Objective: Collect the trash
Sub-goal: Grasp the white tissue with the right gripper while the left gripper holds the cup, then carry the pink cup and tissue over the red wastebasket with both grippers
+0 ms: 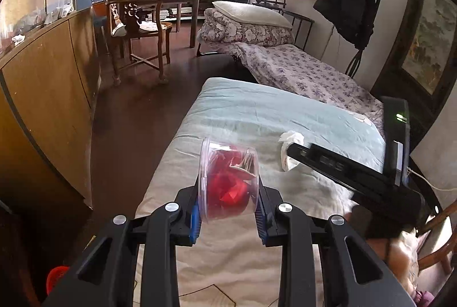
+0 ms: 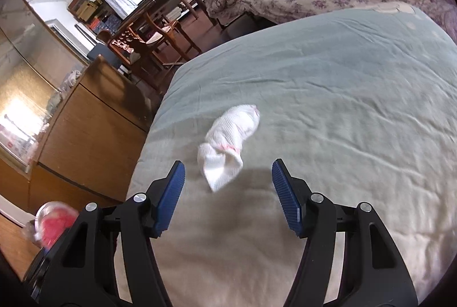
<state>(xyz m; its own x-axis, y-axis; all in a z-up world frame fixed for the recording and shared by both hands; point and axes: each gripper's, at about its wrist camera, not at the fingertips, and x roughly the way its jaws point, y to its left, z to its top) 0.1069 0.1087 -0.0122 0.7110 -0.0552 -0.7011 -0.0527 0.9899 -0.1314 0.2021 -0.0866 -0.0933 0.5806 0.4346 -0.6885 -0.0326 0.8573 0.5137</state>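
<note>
Mid-collection, by the look of it. Left tool (image 1: 228, 210) clamped across a clear round plastic tub stuffed with red wrapper scraps (image 1: 229, 183), held on its side above the near part of the pale green quilted bed (image 1: 257, 107). Right tool (image 2: 228, 187) spread wide, nothing between the blue pads (image 2: 170, 193), poised over a crumpled white tissue wad with a faint pink trim (image 2: 228, 147) lying on the bed, just beyond and between the tips. Next, probably: lower and advance the right tool so the pads straddle the wad, squeeze gently on the soft paper without pinching the quilt, then carry it left to the tub's open mouth.
</note>
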